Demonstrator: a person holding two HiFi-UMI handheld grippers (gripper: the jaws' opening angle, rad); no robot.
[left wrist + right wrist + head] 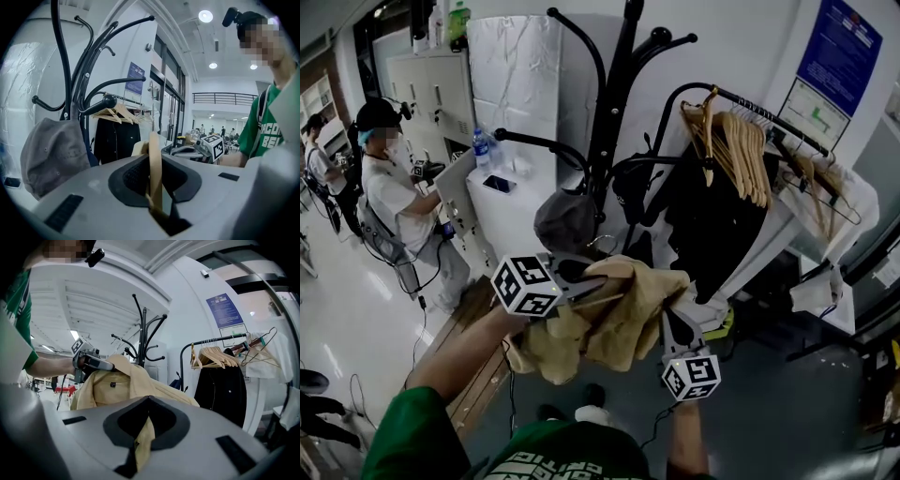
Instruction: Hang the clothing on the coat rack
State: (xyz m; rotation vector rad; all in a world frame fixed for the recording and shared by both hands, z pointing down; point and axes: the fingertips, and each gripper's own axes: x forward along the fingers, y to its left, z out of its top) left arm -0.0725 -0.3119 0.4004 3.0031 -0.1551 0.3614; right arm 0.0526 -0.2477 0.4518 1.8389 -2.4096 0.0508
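A tan jacket [619, 314] hangs bunched between my two grippers, in front of the black coat rack [609, 112]. My left gripper [581, 279] is shut on a fold of it near the collar; in the left gripper view a strip of tan cloth [154, 173] stands pinched in the jaws. My right gripper [675, 328] is shut on the jacket's other edge, and its own view shows tan fabric [143, 441] caught between the jaws, with the rest of the jacket [122, 385] spread out ahead. The rack's curved hooks [105, 101] rise just beyond the left gripper.
A grey cap [567, 220] hangs on a lower hook of the rack. To the right stands a garment rail [750, 108] with wooden hangers [741, 150] and a black garment [712, 225]. A white cabinet [511, 202] is behind; a seated person [394, 197] is at left.
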